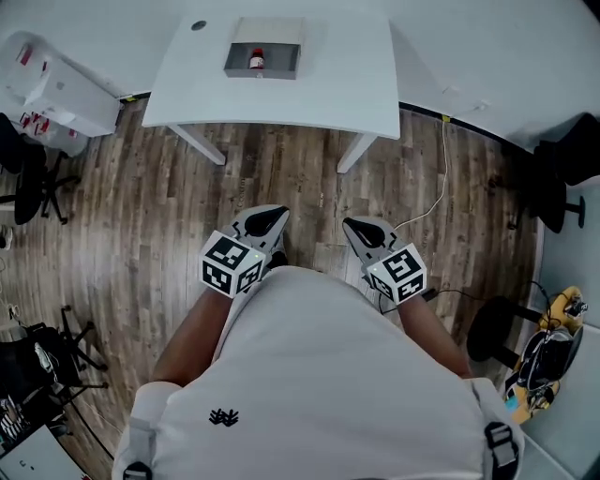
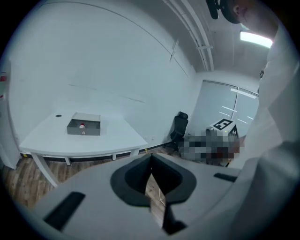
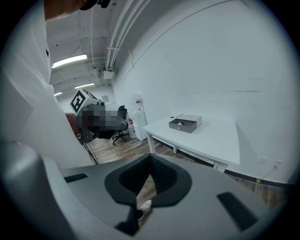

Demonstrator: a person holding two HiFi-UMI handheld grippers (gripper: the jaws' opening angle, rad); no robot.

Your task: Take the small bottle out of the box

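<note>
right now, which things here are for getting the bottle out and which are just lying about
For the job: bottle, box, table, left tool and right tool, both shut and empty.

Lying about: chair, cable, bins, dark disc on the table.

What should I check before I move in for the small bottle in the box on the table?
1. Small bottle in the box: ok, it sits inside.
2. Box top open: ok.
3. Bottle upright: cannot tell from this far.
4. Left gripper empty: ok, jaws together on nothing.
5. Right gripper empty: ok, jaws together on nothing.
6. Table within reach: not ok, open floor lies between it and both grippers.
</note>
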